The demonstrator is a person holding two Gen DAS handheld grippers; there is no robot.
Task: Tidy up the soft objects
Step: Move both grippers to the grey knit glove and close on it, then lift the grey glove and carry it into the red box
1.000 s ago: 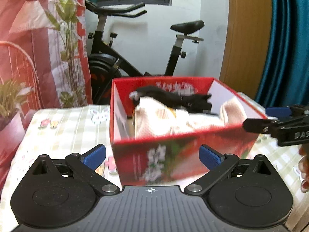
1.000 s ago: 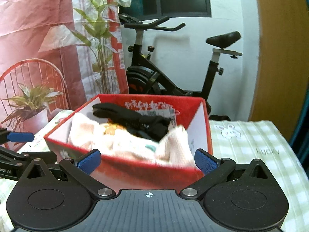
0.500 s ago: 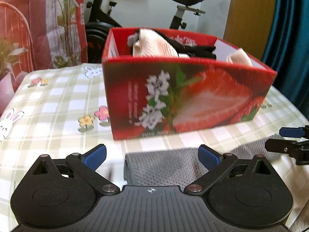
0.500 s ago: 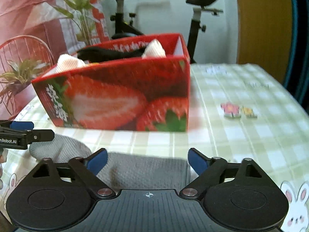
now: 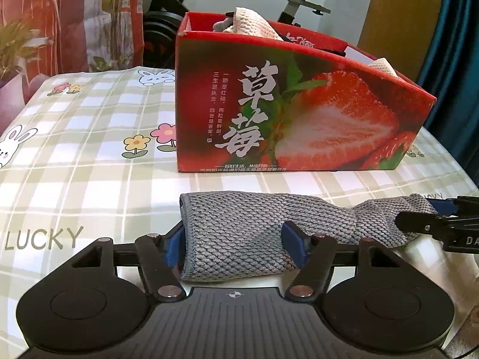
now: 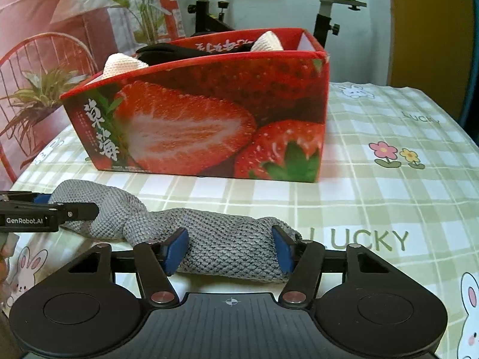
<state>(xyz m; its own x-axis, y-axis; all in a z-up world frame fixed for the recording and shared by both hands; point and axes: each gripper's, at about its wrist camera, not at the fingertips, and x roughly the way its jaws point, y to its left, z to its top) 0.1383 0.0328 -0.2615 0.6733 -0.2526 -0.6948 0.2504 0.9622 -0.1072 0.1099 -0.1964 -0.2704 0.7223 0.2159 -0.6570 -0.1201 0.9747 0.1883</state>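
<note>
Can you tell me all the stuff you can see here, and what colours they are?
grey knitted cloth: one, grey, flat on the table in front of the box
strawberry box: one, red, middle of the table
cream knitted cloths: at least two, cream, poking out of the box
black item: one, black, in the box
tablecloth: one, green and white checks with bunnies and flowers
exercise bike: one, black, behind the table
left claw: closing around one end of the grey cloth
right claw: closing around the other end
</note>
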